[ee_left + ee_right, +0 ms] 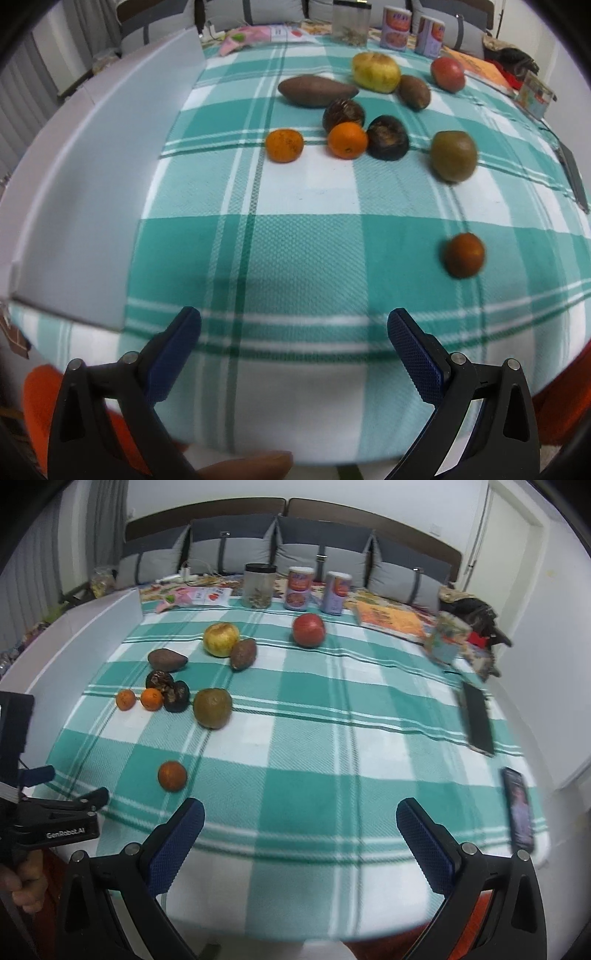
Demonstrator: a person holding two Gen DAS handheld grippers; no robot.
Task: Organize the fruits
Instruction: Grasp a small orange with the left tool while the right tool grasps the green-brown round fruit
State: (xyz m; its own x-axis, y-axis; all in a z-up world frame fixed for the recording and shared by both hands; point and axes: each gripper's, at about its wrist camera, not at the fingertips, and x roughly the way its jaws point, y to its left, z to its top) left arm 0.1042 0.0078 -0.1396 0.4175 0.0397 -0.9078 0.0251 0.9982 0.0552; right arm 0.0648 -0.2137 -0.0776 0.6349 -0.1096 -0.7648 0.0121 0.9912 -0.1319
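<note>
Both the left claw (293,321) and right claw (300,812) are held wide, empty, above the checked tablecloth (332,720), fruits scattered beyond.

A green-checked tablecloth (314,701) bears scattered fruits (212,708) and two phones (478,718).

**Soft, even indoor light; fisheye bend and slight blur**

Both views are evenly lit, with only faint shadows under the fruit. Straight lines bow strongly toward dark, vignetted corners. The checked cloth (295,258) looks smeared near the lower edges, and the green-brown fruit (453,156) is slightly blurred.
</note>
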